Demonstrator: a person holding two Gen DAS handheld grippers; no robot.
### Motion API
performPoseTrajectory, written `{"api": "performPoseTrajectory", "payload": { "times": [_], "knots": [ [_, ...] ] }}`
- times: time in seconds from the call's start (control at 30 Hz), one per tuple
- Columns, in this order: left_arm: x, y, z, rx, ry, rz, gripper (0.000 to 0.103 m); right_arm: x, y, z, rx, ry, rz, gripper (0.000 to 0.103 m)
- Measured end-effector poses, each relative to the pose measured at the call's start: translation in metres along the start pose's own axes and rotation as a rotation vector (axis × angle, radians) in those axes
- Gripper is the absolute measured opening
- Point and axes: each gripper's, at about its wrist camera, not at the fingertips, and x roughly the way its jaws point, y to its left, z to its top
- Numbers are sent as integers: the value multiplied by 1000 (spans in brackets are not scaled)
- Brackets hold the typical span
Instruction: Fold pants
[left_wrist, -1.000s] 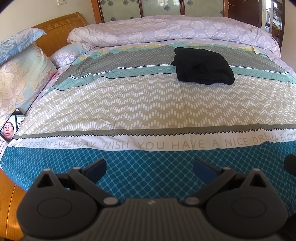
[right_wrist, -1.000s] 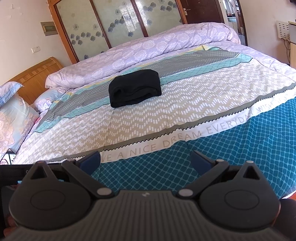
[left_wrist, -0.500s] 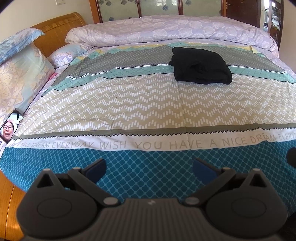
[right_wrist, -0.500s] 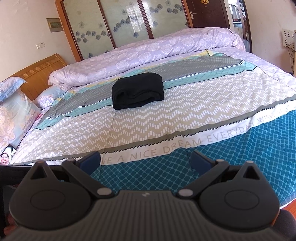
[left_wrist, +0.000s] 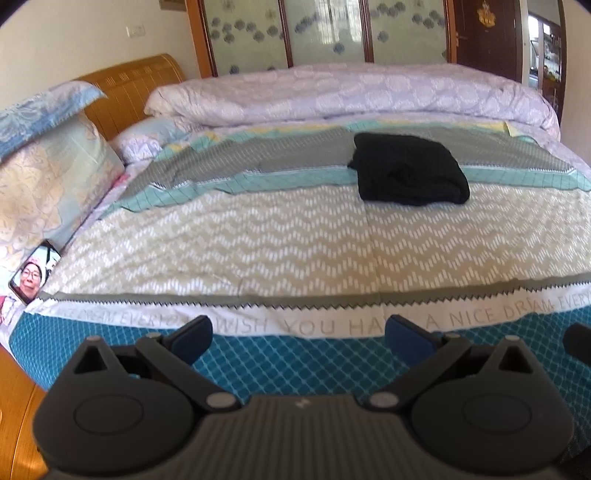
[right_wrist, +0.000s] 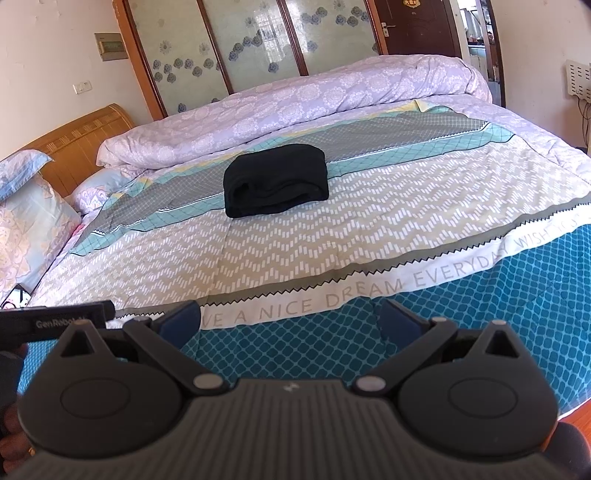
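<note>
Black pants (left_wrist: 408, 170) lie folded in a compact bundle on the far half of the bed, across the grey and teal stripes; the right wrist view shows the same pants (right_wrist: 276, 181) with the layered edges facing me. My left gripper (left_wrist: 298, 334) is open over the blue band at the bed's near edge, well short of the pants, nothing between its blue-padded fingers. My right gripper (right_wrist: 290, 321) is open too, over the same blue band, empty. The other gripper's body (right_wrist: 55, 321) shows at the left edge of the right wrist view.
A patterned bedspread (left_wrist: 295, 240) covers the bed. A rolled lilac quilt (left_wrist: 351, 92) lies along the far side. Pillows (left_wrist: 48, 177) and a wooden headboard (left_wrist: 129, 88) stand at the left. A phone (left_wrist: 35, 271) rests by the pillows.
Both grippers have drawn back and tipped upward, so more of the wall and the glass doors shows. The pants have not moved.
</note>
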Motion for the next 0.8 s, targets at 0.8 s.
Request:
{"api": "performPoseTrajectory", "payload": {
  "times": [0.8],
  "knots": [
    [-6, -7, 1, 29, 7, -11, 103, -5, 2, -1, -3, -14, 4, 103]
  ]
}}
